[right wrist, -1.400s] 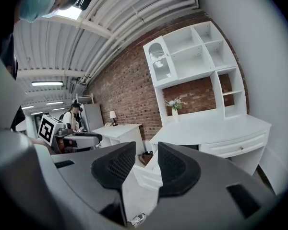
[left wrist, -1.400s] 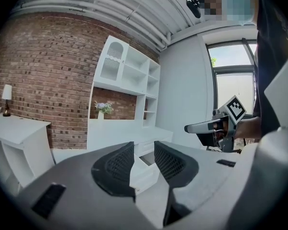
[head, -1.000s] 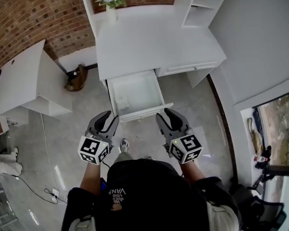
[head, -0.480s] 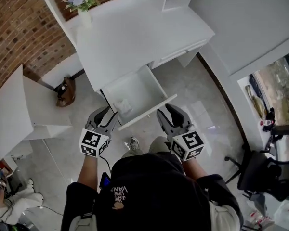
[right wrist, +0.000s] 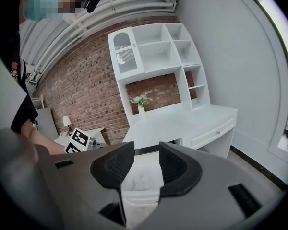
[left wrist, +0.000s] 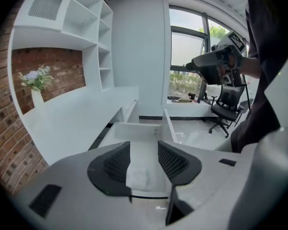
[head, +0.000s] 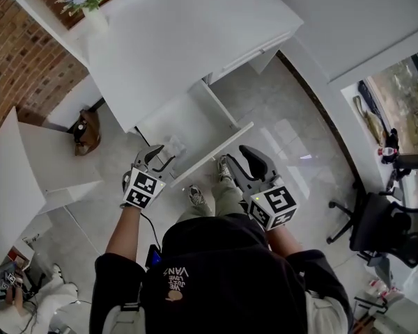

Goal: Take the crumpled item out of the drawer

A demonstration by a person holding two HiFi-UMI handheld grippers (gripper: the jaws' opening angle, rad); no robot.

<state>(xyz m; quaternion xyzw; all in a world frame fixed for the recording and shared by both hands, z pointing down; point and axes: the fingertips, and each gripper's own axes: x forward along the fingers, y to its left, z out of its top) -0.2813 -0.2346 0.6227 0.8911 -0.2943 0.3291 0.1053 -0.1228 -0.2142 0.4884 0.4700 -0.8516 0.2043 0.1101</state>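
Observation:
A white drawer [head: 216, 148] stands pulled out from under the white desk [head: 174, 40]. The crumpled white item [head: 175, 147] lies in its near left corner. My left gripper [head: 160, 160] hovers right beside that corner. Its jaws have just been opening and are open; the crumpled item [left wrist: 140, 177] shows in the gap beyond the tips, untouched. My right gripper [head: 242, 164] hangs just outside the drawer front, at its right end. Its jaws have also just been opening and grip nothing. Past them I see the crumpled item [right wrist: 140, 180] behind the drawer front [right wrist: 139, 198].
A vase of flowers [head: 87, 2] stands at the desk's far left corner. A closed drawer [head: 244, 54] sits to the right of the open one. A brown bag [head: 83, 127] and a white cabinet [head: 28, 165] are on the left. An office chair [head: 376, 228] stands at the right.
The left gripper has dropped and moved forward to the drawer's near left corner, and its jaws stand wider. The right gripper has edged toward the drawer front. The head view has swung.

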